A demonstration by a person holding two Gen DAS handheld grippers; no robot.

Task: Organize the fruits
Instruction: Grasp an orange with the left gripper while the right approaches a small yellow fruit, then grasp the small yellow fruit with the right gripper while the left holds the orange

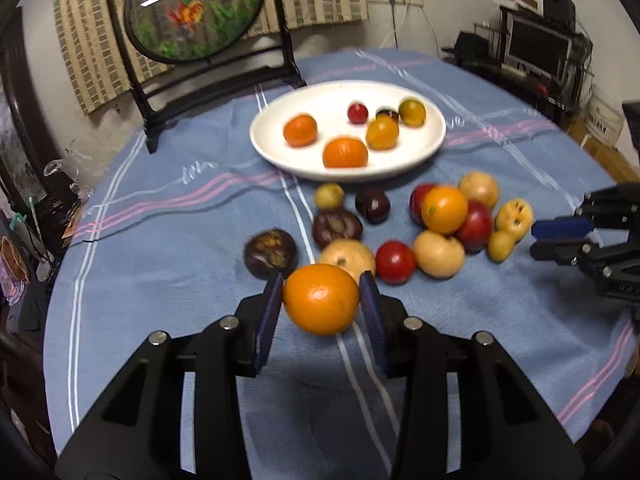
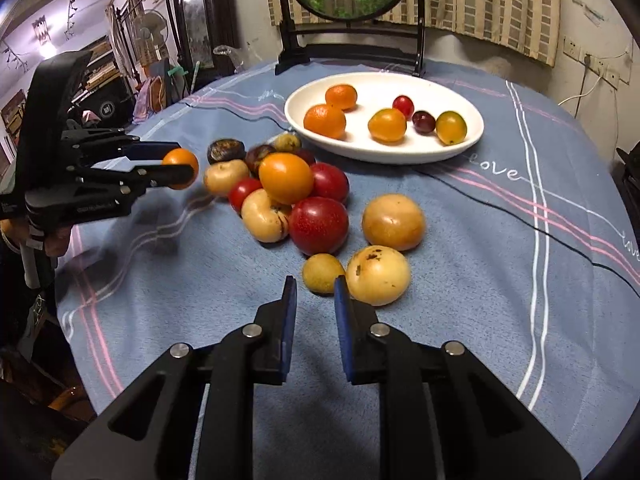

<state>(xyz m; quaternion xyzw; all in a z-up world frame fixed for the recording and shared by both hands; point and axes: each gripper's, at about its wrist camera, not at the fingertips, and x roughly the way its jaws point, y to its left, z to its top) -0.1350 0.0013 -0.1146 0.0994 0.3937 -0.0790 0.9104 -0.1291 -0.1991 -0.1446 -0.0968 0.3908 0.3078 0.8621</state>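
My left gripper (image 1: 321, 286) is shut on an orange (image 1: 321, 299) and holds it above the blue cloth, in front of the fruit pile; it also shows in the right wrist view (image 2: 181, 168). A white plate (image 1: 434, 145) behind the pile holds several fruits, among them two oranges (image 1: 345, 153). The pile (image 1: 444, 210) has red, yellow, dark purple and orange fruits. My right gripper (image 2: 316, 284) is open and empty, low over the cloth, just before a small yellow fruit (image 2: 322, 273) and a larger yellow one (image 2: 378, 275).
A round table under a blue striped cloth (image 1: 168, 264). A dark-framed round fish screen (image 1: 196, 8) stands at the back behind the plate. The table edge curves close on the left and right. Room clutter lies beyond.
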